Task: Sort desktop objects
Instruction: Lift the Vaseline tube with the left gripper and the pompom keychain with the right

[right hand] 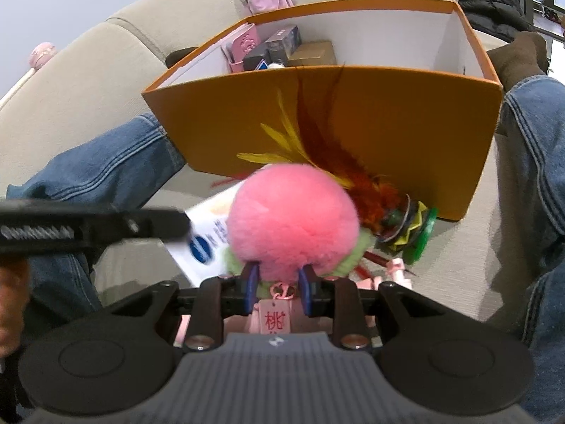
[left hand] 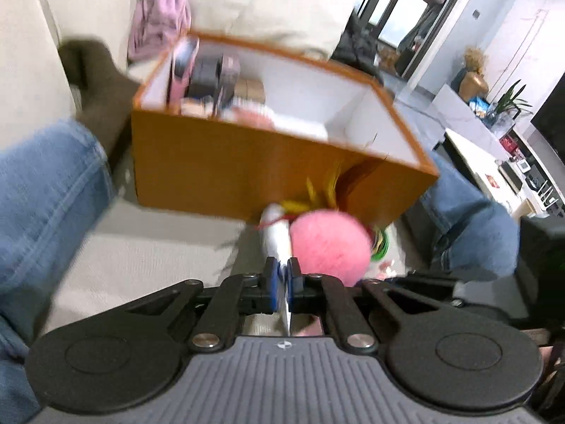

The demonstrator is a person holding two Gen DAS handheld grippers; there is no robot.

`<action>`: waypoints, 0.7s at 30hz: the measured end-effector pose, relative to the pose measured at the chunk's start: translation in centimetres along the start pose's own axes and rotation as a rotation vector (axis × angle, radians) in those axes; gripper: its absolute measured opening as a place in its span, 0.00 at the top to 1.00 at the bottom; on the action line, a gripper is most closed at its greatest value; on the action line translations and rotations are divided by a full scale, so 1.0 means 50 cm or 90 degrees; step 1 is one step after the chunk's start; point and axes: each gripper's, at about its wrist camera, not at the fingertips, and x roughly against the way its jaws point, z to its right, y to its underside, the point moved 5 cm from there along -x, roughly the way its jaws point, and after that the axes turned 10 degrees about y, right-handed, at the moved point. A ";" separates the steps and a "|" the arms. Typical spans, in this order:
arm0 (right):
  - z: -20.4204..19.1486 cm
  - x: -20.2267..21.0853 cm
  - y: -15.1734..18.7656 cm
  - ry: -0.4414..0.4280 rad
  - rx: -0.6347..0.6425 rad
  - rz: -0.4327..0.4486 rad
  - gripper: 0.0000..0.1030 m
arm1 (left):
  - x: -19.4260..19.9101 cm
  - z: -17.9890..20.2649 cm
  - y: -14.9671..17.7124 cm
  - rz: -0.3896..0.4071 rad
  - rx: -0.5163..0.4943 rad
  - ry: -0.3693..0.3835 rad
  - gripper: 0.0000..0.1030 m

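Observation:
An orange box (left hand: pixel 226 166) with a white inside stands on the sofa between two legs; it also shows in the right wrist view (right hand: pixel 406 123) and holds several small boxes (right hand: pixel 279 49). My left gripper (left hand: pixel 281 277) is shut on a white packet (left hand: pixel 277 235) in front of the box. My right gripper (right hand: pixel 279 286) is shut on a pink plush peach (right hand: pixel 293 222), also visible in the left wrist view (left hand: pixel 330 243). A feather shuttlecock (right hand: pixel 399 219) lies against the box's front wall. The white packet (right hand: pixel 208 233) lies left of the peach, under the left gripper's arm.
Legs in blue jeans (left hand: pixel 46 198) flank the box on both sides (right hand: pixel 529 162). A pink garment (left hand: pixel 159 14) and a cream cushion (left hand: pixel 268 3) lie behind the box. A low table (left hand: pixel 494 155) stands at the right. A small pink item (right hand: pixel 397 272) lies by the shuttlecock.

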 end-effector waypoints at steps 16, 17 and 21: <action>0.006 0.004 -0.004 0.002 -0.018 0.008 0.74 | -0.019 -0.001 -0.037 0.017 -0.024 -0.031 0.94; 0.006 0.003 -0.003 0.002 -0.018 0.007 0.74 | -0.020 -0.001 -0.036 0.020 -0.024 -0.033 0.94; 0.007 0.000 -0.003 0.001 -0.017 0.007 0.73 | -0.020 -0.009 -0.029 0.022 -0.016 -0.046 0.92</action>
